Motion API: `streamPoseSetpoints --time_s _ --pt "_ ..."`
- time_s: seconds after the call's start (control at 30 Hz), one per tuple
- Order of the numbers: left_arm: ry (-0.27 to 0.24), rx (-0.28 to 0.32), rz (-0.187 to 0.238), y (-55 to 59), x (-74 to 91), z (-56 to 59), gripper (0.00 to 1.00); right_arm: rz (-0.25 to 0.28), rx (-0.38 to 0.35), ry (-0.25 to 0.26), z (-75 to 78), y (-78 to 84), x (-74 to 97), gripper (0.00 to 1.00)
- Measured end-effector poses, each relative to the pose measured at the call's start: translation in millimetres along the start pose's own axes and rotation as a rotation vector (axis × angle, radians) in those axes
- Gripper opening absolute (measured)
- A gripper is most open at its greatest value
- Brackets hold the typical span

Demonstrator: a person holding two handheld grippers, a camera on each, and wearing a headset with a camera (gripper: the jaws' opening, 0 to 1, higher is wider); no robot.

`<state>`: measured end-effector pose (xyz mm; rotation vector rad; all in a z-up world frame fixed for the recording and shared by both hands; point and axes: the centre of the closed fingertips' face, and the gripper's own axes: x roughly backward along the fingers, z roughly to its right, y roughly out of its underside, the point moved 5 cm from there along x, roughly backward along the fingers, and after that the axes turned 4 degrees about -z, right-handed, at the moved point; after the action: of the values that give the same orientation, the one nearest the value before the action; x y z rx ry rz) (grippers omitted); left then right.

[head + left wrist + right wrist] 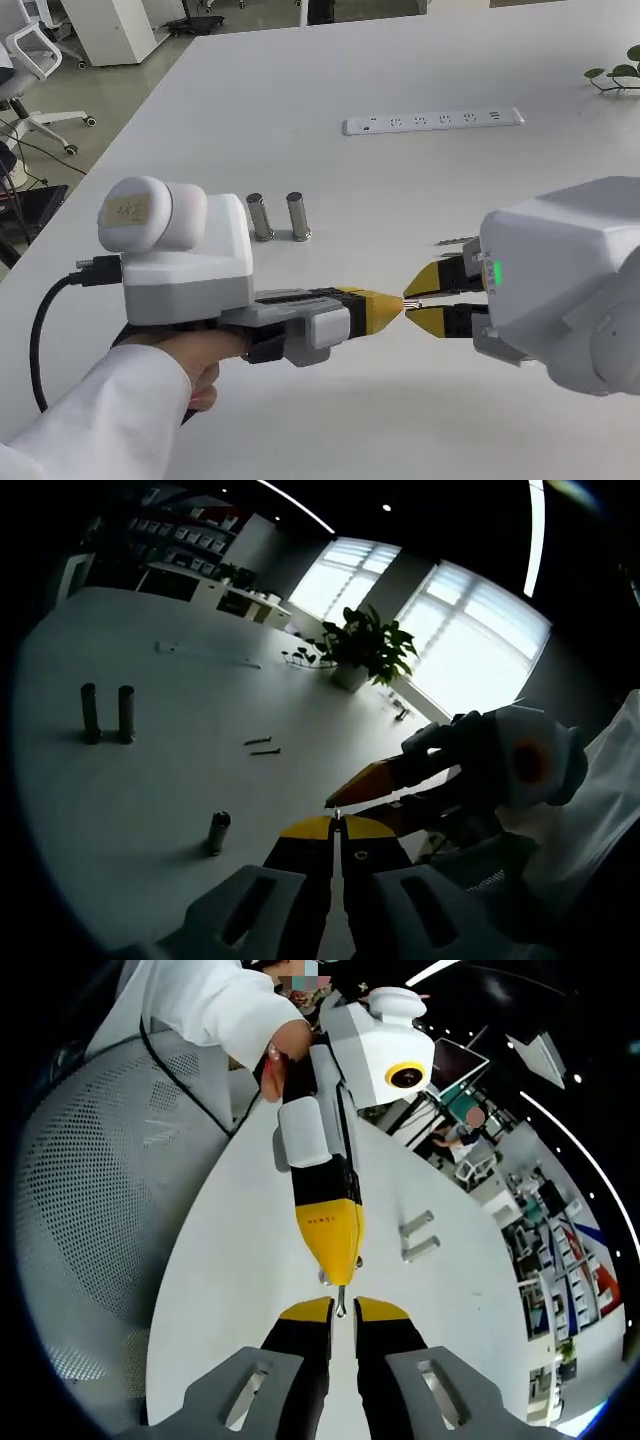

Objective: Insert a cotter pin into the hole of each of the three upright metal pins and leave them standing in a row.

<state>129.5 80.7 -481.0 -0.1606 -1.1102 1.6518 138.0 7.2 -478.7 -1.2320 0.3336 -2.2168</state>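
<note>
My left gripper (398, 306) points right above the table, shut on a small cotter pin (409, 303) that sticks out of its tips (337, 816). My right gripper (408, 303) faces it tip to tip, jaws a little apart on either side of the pin's free end (342, 1310). Two upright metal pins (260, 216) (298, 216) stand side by side behind the left gripper. In the left gripper view a third metal pin (217, 832) sits on the table nearer to me, apart from those two (90, 712) (126, 713).
Two loose cotter pins (260, 746) lie on the white table (330, 70), right of the upright pins (455, 240). A white power strip (433, 121) lies further back. A potted plant (365, 650) and office chairs (30, 60) stand at the edges.
</note>
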Motion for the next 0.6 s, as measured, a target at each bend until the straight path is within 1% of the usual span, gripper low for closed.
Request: streamPoseSetpoints --time_s 0.07,0.17,0.23,0.27,0.3,0.33,0.37,0.4,0.43,0.47,0.5,0.53,0.57,0.6 --pt "-0.002 -0.002 -0.001 0.3 0.2 -0.7 0.0 0.022 -0.036 -0.02 -1.8 -0.3 0.0 0.0" --pt "-0.005 -0.014 -0.001 0.5 1.1 -1.5 0.0 0.02 -0.046 -0.022 -2.2 2.1 0.7 0.01" --pt "-0.007 -0.034 -0.001 0.0 2.0 -1.8 0.0 0.013 -0.054 -0.02 -2.0 6.3 1.1 0.06" --pt "-0.003 -0.055 -0.002 -0.2 3.0 -1.0 0.0 0.017 -0.077 -0.026 -1.4 8.3 1.3 0.09" --pt "-0.004 -0.079 -0.003 -0.5 3.8 -0.8 0.0 0.024 -0.102 -0.04 -2.7 9.4 1.8 0.1" --pt "-0.002 -0.13 -0.013 0.0 5.3 -0.3 0.0 0.038 -0.15 -0.071 -4.4 10.9 1.8 0.11" --pt "-0.003 -0.173 -0.019 0.2 6.3 0.4 0.0 0.045 -0.169 -0.079 -4.6 11.4 2.3 0.11" --pt "0.001 -0.208 -0.025 0.8 7.2 1.8 0.0 0.075 -0.226 -0.106 -4.7 11.5 2.9 0.11" --pt "0.005 -0.255 -0.036 1.6 8.6 3.3 0.0 0.09 -0.26 -0.13 -5.5 11.6 3.7 0.1" --pt "0.007 -0.271 -0.037 1.7 9.0 4.0 0.0 0.127 -0.32 -0.156 -4.8 10.2 4.8 0.1" --pt "0.011 -0.321 -0.039 1.5 10.2 5.5 0.0 0.151 -0.346 -0.171 -4.6 8.9 5.7 0.1" --pt "0.014 -0.354 -0.041 1.6 11.1 6.5 0.0 0.167 -0.376 -0.2 -5.6 8.2 6.3 0.09" --pt "0.018 -0.394 -0.042 1.4 12.0 7.6 0.0 0.19 -0.412 -0.215 -4.3 8.7 5.3 0.09" --pt "0.019 -0.424 -0.047 1.7 12.8 7.8 0.0 0.208 -0.428 -0.232 -3.7 9.0 4.1 0.09"
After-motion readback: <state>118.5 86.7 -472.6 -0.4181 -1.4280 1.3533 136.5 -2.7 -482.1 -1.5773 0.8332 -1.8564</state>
